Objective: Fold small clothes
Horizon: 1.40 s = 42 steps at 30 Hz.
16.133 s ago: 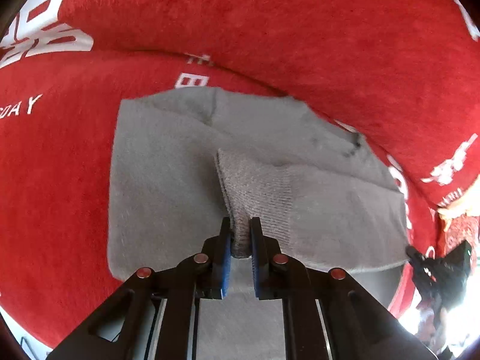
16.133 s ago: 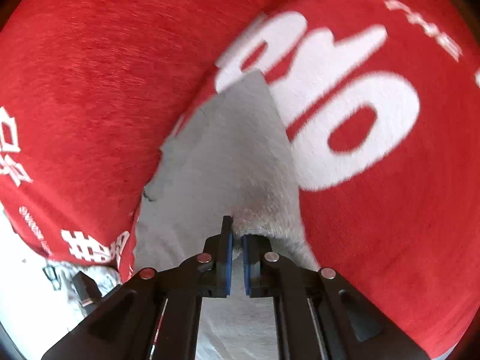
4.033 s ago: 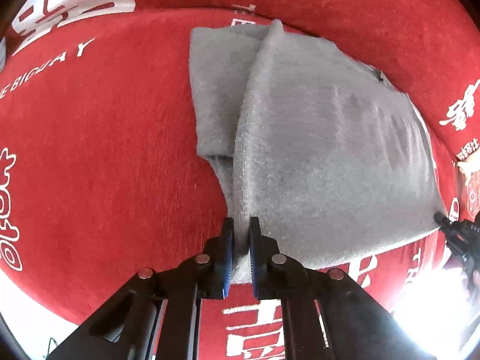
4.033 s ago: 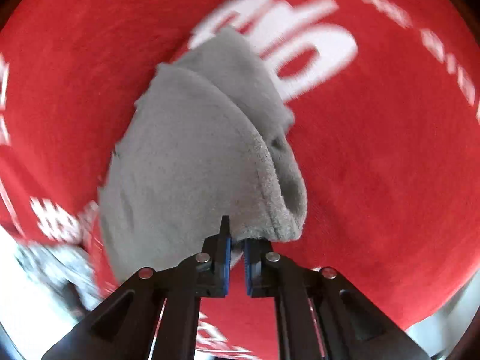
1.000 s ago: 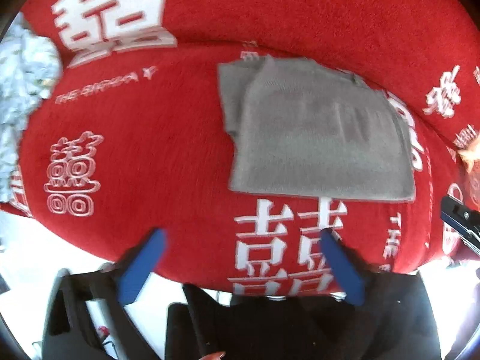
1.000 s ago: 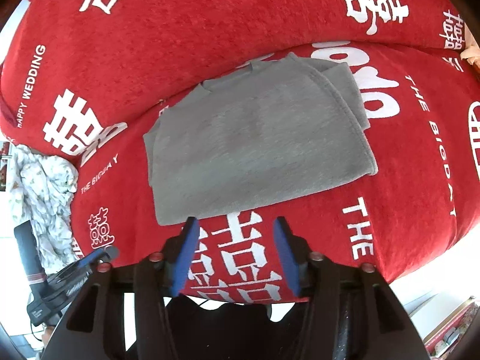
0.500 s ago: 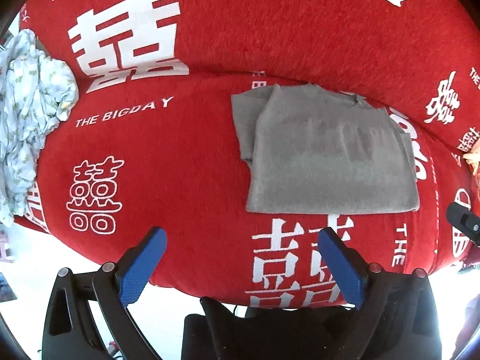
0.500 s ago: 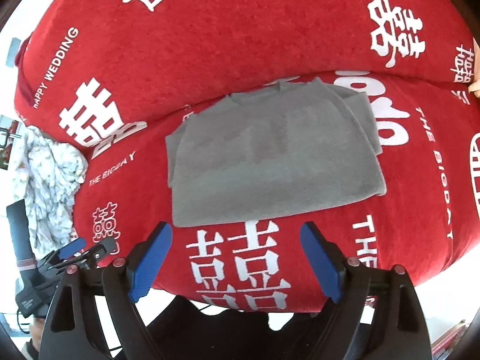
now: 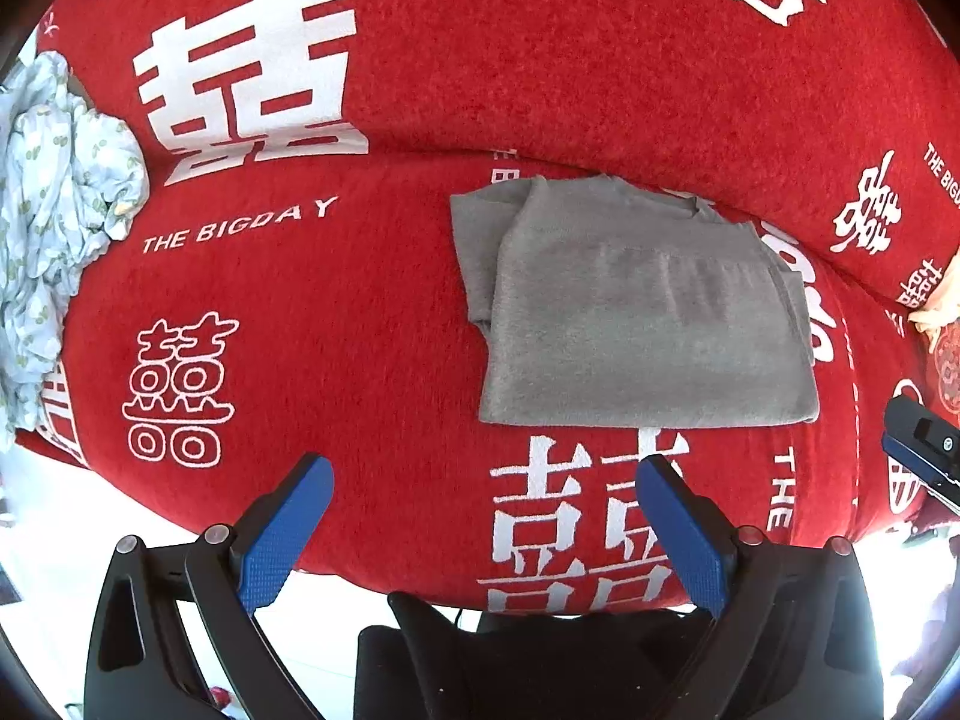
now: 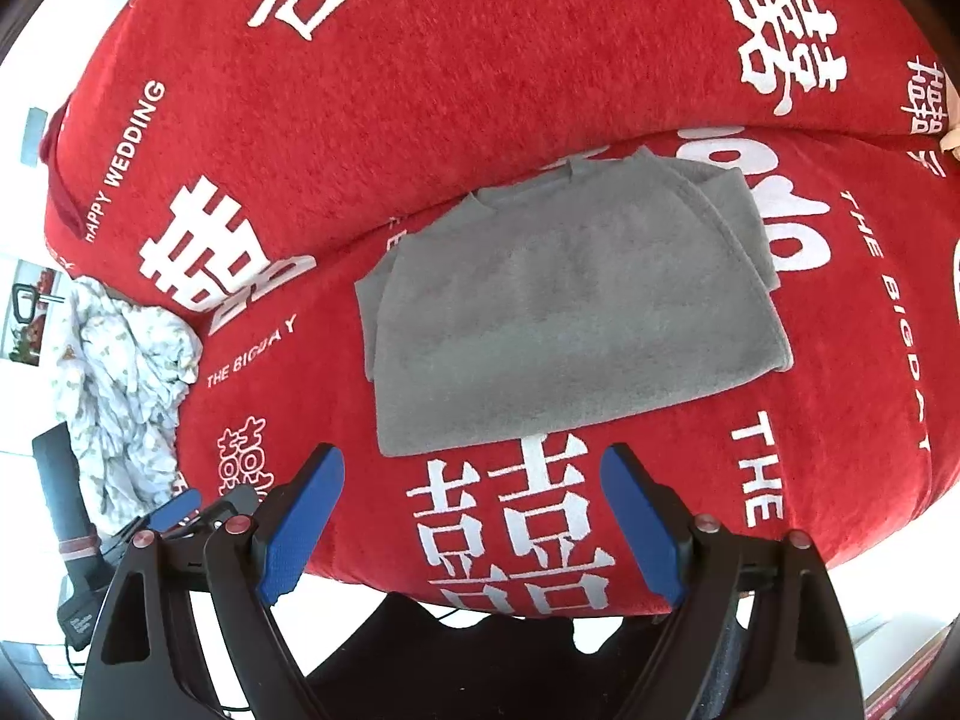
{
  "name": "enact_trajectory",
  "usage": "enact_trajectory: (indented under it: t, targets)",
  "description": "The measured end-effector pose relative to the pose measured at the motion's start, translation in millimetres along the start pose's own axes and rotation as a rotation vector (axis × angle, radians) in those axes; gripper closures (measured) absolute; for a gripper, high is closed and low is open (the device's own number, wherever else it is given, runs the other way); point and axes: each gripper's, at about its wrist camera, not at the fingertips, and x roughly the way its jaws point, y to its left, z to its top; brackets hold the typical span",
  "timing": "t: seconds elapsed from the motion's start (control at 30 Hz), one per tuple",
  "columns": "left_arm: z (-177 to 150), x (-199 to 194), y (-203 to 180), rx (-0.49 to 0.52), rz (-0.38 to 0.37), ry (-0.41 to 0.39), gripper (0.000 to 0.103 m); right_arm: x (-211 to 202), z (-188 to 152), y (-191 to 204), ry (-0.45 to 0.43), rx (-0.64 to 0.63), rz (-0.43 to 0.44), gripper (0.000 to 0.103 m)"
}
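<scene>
I see a red sofa cover (image 9: 372,324) with white print filling most of both views: big double-happiness characters, "THE BIGDAY" on the seat, "HAPPY WEDDING" on the backrest (image 10: 420,90) in the right wrist view. Seat cushion and backrest meet in a crease running across the frame. At the left end of the seat sits a crumpled heap of pale cloth with small leaf print (image 9: 54,192), also seen in the right wrist view (image 10: 120,372), touching the red cover. Far right edge of the left view: a bit of cream and red patterned fabric (image 9: 939,324), too cropped for me to identify. Bright floor below the seat edge, overexposed.
</scene>
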Motion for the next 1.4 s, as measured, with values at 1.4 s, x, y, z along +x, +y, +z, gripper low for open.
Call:
enact_trajectory:
  t: [1.4]
  targets:
    - [4, 54, 47, -0.08, 0.04, 0.111, 0.002, 66, -28, -56, 0.207, 0.293, 0.072, 0.013]
